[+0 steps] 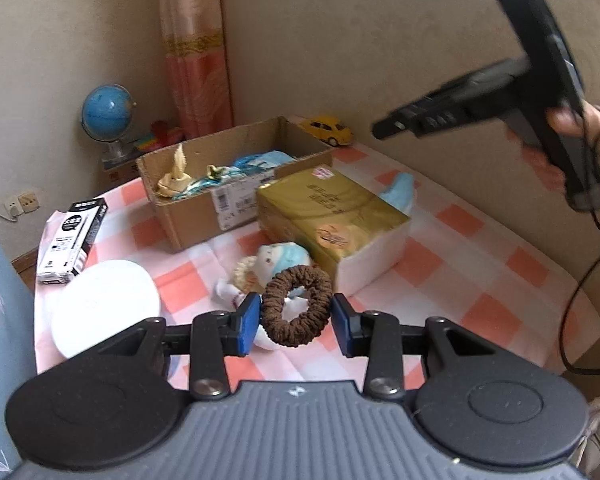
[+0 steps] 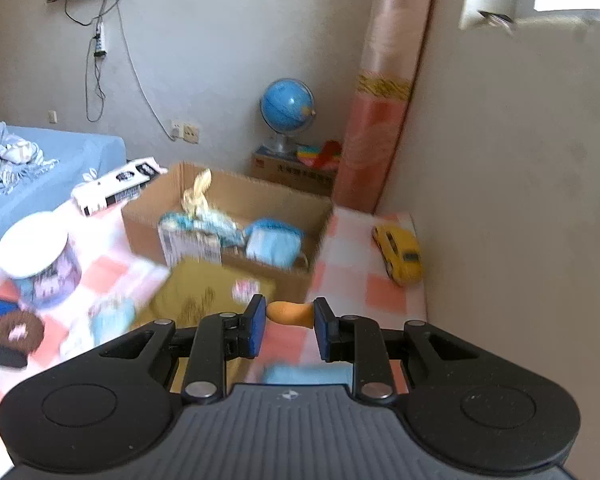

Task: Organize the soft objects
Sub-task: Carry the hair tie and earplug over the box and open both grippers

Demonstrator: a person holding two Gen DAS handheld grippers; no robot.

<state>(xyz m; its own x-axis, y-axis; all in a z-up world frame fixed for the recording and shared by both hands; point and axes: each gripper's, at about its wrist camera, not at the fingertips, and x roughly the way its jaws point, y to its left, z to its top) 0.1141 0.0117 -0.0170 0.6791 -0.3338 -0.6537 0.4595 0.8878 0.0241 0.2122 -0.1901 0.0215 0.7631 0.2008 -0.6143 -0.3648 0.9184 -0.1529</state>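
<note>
Our left gripper (image 1: 296, 316) pinches a brown scrunchie (image 1: 297, 305) above the checked tablecloth (image 1: 480, 280), while our right gripper (image 2: 290, 322) is clamped narrowly on a small orange soft piece (image 2: 291, 313). Between us and the open cardboard box (image 1: 204, 216) of soft things stand a gold tissue pack (image 1: 332, 216) and a plush doll (image 1: 274, 260); a yellow toy car (image 2: 400, 254) sits beside the box.

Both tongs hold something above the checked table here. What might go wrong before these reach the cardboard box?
1. The left tongs pinch the brown scrunchie only by its outer edges; it may squirm free.
2. The right tongs hold a small orange sponge at their tips, so it may slip.
3. The gold tissue pack stands before the cardboard box; a low pass may knock it.
</note>
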